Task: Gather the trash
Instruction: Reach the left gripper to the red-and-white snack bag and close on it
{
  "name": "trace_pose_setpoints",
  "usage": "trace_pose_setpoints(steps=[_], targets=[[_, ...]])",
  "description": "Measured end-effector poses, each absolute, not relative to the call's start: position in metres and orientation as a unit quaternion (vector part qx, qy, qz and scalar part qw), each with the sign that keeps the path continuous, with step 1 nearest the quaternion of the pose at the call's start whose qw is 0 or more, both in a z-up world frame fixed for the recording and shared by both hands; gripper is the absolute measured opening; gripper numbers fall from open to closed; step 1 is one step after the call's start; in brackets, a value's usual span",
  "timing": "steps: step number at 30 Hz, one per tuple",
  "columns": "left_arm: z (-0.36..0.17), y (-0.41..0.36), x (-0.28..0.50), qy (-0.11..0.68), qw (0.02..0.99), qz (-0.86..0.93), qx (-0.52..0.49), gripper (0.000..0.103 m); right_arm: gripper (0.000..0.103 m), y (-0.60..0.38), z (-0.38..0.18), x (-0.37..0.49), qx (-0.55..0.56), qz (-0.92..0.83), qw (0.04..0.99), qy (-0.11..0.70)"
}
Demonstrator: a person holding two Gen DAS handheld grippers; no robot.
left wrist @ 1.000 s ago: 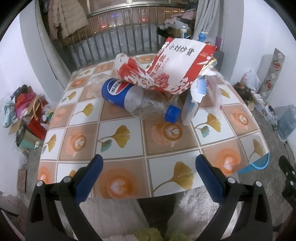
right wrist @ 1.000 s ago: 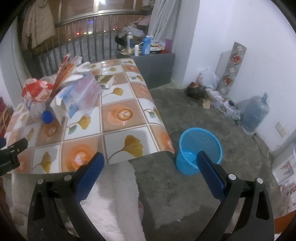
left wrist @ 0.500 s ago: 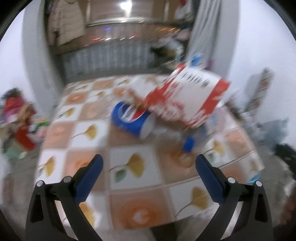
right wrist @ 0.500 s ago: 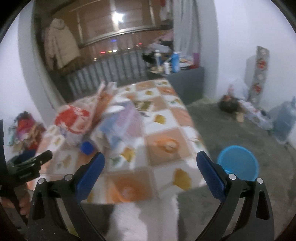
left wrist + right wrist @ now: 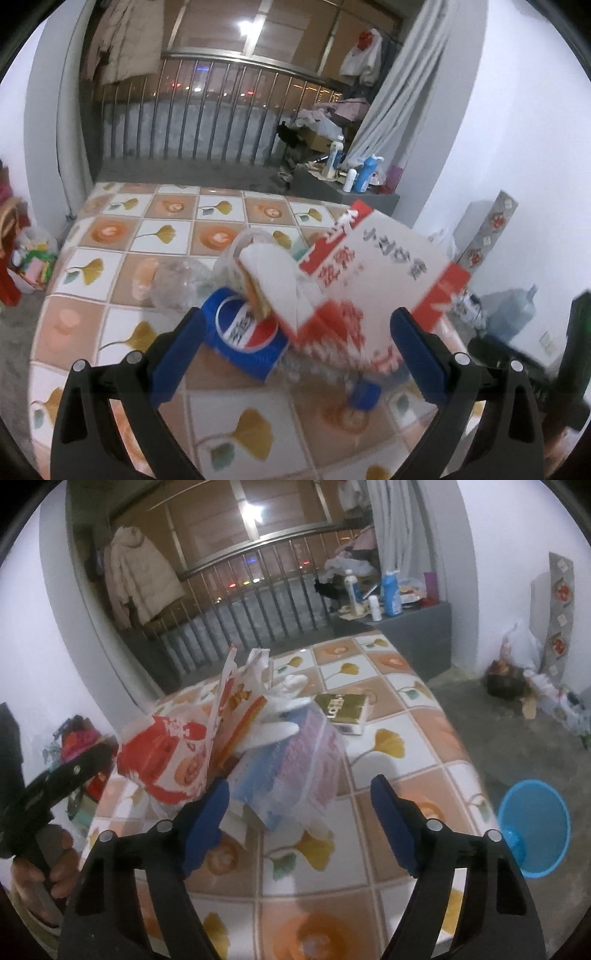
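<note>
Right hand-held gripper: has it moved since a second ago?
Yes. The right hand-held gripper swung left toward the trash pile; the blue bin slid to the view's right edge. Jaws closing, nothing gripped.

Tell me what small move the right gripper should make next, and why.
Probably ease forward so the pale blue and pink plastic package sits between the right gripper's fingers. Its jaws are closing, yet the package seems just ahead of the blue pads, untouched, and the blue plastic waste basket waits on the floor beside the table.
</note>
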State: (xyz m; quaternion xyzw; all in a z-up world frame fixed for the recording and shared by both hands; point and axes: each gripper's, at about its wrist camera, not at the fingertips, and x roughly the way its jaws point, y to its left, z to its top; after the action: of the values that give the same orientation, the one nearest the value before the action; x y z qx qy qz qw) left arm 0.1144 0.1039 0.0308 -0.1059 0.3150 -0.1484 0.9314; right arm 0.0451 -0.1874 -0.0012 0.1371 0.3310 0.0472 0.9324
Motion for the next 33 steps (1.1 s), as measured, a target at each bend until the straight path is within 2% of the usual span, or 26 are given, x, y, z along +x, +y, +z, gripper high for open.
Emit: trace_pose_setpoints(steps=[5, 9, 12, 14, 17, 20, 25, 33], targets=[[0.022, 0.105, 0.144, 0.346, 0.917, -0.145, -0.134, 0.080, 0.059, -0.187, -0.006, 0.057, 0.154, 0.055, 0.925, 0.344], [0.013, 0.109, 0.156, 0.365, 0.907, -0.144, -0.152, 0.060, 0.050, -0.183, -0.013, 0.065, 0.167, 0.066, 0.915, 0.361], [0.013, 0.111, 0.157, 0.365, 0.907, -0.141, -0.154, 0.046, 0.038, -0.183, -0.020, 0.065, 0.178, 0.074, 0.906, 0.376], [0.015, 0.113, 0.155, 0.362, 0.909, -0.139, -0.154, 0.044, 0.026, -0.184, -0.022, 0.063, 0.186, 0.076, 0.902, 0.383], [0.018, 0.116, 0.151, 0.353, 0.913, -0.136, -0.153, 0.039, 0.013, -0.186, -0.020, 0.057, 0.197, 0.076, 0.899, 0.383], [0.023, 0.119, 0.147, 0.341, 0.918, -0.135, -0.152, 0.037, 0.006, -0.190, -0.016, 0.050, 0.203, 0.070, 0.900, 0.380], [0.039, 0.120, 0.135, 0.309, 0.929, -0.135, -0.154, 0.035, 0.000, -0.199, -0.008, 0.041, 0.216, 0.052, 0.902, 0.370], [0.081, 0.122, 0.115, 0.244, 0.946, -0.140, -0.161, 0.032, 0.000, -0.222, 0.004, 0.023, 0.239, 0.020, 0.904, 0.354]])
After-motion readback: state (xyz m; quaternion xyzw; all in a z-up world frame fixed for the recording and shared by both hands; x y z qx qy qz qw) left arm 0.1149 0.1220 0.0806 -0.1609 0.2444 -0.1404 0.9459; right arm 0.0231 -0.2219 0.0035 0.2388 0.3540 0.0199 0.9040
